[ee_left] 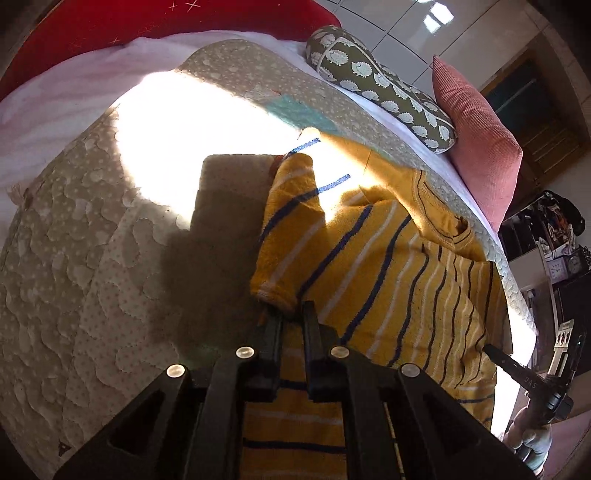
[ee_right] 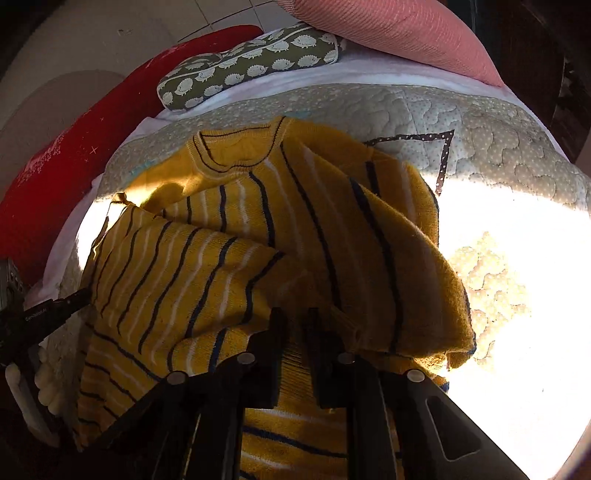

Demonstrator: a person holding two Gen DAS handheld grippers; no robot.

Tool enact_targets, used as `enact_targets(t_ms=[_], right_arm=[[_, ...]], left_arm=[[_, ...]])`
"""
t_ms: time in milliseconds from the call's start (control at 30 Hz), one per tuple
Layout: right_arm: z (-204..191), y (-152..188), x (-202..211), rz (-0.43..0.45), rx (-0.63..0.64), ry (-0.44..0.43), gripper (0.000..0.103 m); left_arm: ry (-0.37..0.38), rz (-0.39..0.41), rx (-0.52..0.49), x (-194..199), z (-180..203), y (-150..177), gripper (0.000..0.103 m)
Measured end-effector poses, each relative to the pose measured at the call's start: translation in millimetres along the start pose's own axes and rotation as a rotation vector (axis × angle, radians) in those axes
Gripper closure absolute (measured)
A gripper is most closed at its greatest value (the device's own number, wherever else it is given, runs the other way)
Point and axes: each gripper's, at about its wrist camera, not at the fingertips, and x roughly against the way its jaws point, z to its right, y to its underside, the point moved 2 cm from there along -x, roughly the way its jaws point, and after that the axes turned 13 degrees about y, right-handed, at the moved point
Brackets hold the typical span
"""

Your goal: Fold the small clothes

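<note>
A small yellow striped sweater [ee_right: 295, 229] lies on a quilt [ee_left: 74, 229] spread over a bed, half in hard sunlight. Its neckline sits at the far end, at 12 o'clock from the right gripper [ee_right: 295, 317] and at about 2 o'clock from the left gripper [ee_left: 291, 310]. The hem is nearest the person, so the long axis runs away from both hands.

The left gripper has its jaws nearly closed on the cuff end of a sleeve [ee_left: 288, 229]. That sleeve stretches from the jaws toward 12 o'clock, along the sweater's left edge. The body lies to the right of these jaws, from 1 to 4 o'clock.

The right gripper has its jaws narrowed around a raised fold of knit at the sweater's right side. The cloth appears pinched, though shadow hides the contact itself. From here the body spreads toward 10 o'clock, and a loose flap droops at 3 o'clock.

Each hand holds an outer edge, with the body between them. The folds likely go inward across the long axis.

A hedgehog-print cushion [ee_right: 251, 66], a pink pillow [ee_right: 399, 33] and a red pillow [ee_left: 147, 22] sit at the bed's far side.
</note>
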Motion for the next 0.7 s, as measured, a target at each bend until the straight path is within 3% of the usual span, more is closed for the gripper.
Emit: enact_targets(t_ms=[100,267,400,467,533,633,700], right_arm=[[-7.0,-12.0,16.9,0.074,0.038,0.088,0.098],[5.2,-53.4,30.4,0.166,-0.025,0.201,0.098],[16.8,-62.5,-4.2,0.122,-0.050,0.310,0.097],[18.7,-60.6,-22.5,0.087,-0.043,0.315,0.095],[19.2,-59.3,-21.3,0.108,-0.034,0.306,0.092],[33.6,-56.1,4.2,0.147,-0.110,0.226,0.074],[45.9,-44.5,32.5,0.215,-0.182,0.194,0.055]], left_arm=[[0.021,0.018,-0.011,4.6,9.7,0.4,0.095],[0.021,-0.005,-0.041,-10.0,25.9,-1.5,0.095],[-0.022,-0.054,-0.032,-31.3,20.4,5.2,0.094],[-0.020,-0.065,-0.016,-31.2,14.4,8.1,0.093],[-0.003,-0.082,-0.010,-23.4,10.6,9.1,0.092],[0.006,-0.070,-0.017,2.5,6.9,13.0,0.078],[-0.001,-0.042,-0.033,25.4,4.5,19.3,0.059]])
